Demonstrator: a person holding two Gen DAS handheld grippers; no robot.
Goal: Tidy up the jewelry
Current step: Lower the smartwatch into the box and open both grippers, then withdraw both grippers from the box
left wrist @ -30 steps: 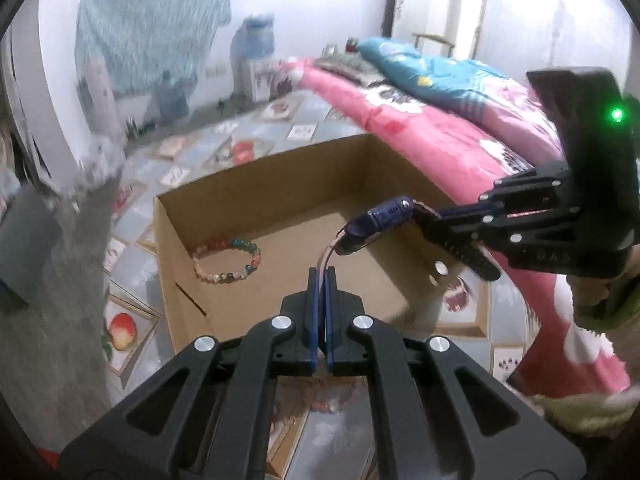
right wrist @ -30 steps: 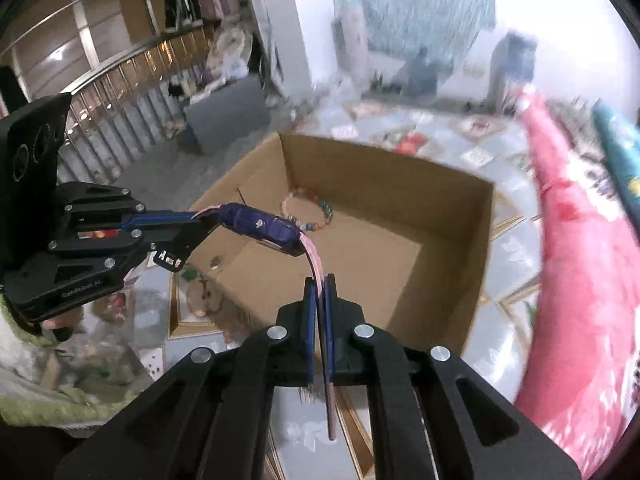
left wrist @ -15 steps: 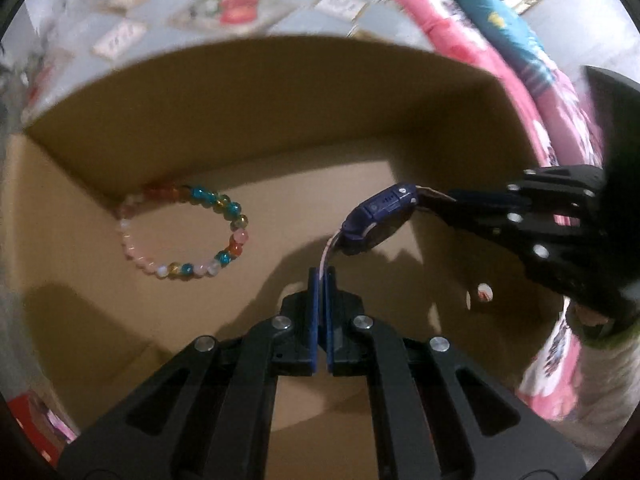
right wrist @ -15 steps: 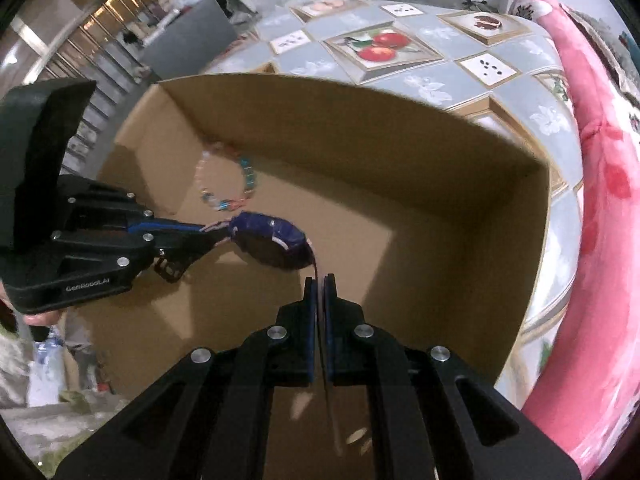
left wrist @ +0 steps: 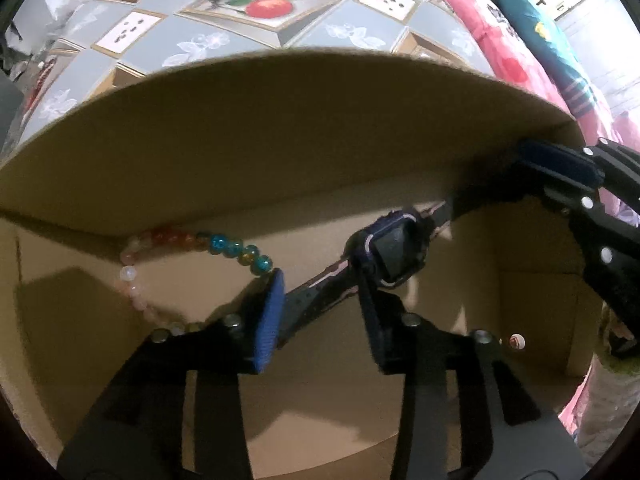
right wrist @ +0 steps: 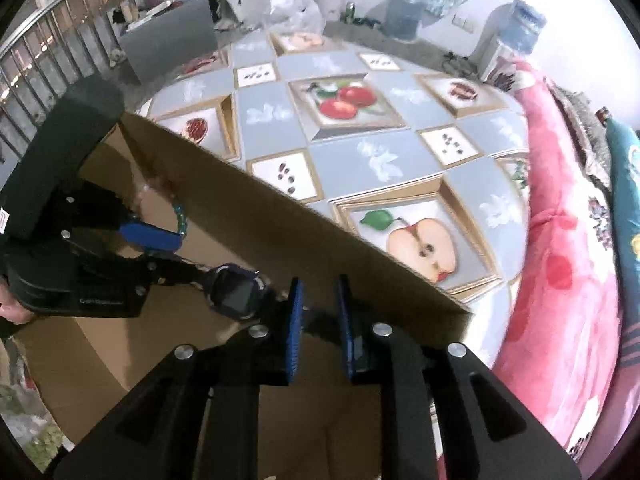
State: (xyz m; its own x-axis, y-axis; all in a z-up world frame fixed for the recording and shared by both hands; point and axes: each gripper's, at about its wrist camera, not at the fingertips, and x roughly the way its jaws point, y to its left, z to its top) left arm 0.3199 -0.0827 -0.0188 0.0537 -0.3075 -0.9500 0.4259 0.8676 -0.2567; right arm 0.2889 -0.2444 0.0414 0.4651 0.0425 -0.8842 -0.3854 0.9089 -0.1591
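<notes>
A dark blue watch (left wrist: 394, 254) with a pink-lined strap sits low inside the cardboard box (left wrist: 280, 60), close to its far wall. My left gripper (left wrist: 320, 312) points down into the box and its jaws are opening. One strap end lies loose between its pads, which do not press on it. My right gripper (right wrist: 319, 320) is also opening, and the other strap end runs through the gap between its pads. A bracelet of coloured beads (left wrist: 224, 246) lies on the box floor left of the watch (right wrist: 236, 292). Each gripper shows in the other's view: left gripper (right wrist: 168, 254), right gripper (left wrist: 496, 188).
The box (right wrist: 320, 216) stands on a mat printed with fruit tiles (right wrist: 344, 102). A pink blanket (right wrist: 560, 280) lies along the right side. A small pale bead (left wrist: 516, 340) lies on the box floor at the right. Railings and clutter are far behind.
Both grippers have dropped down into the box with the watch stretched between them. Their jaws, shut on the strap ends before, now stand apart and the watch sits lower.
</notes>
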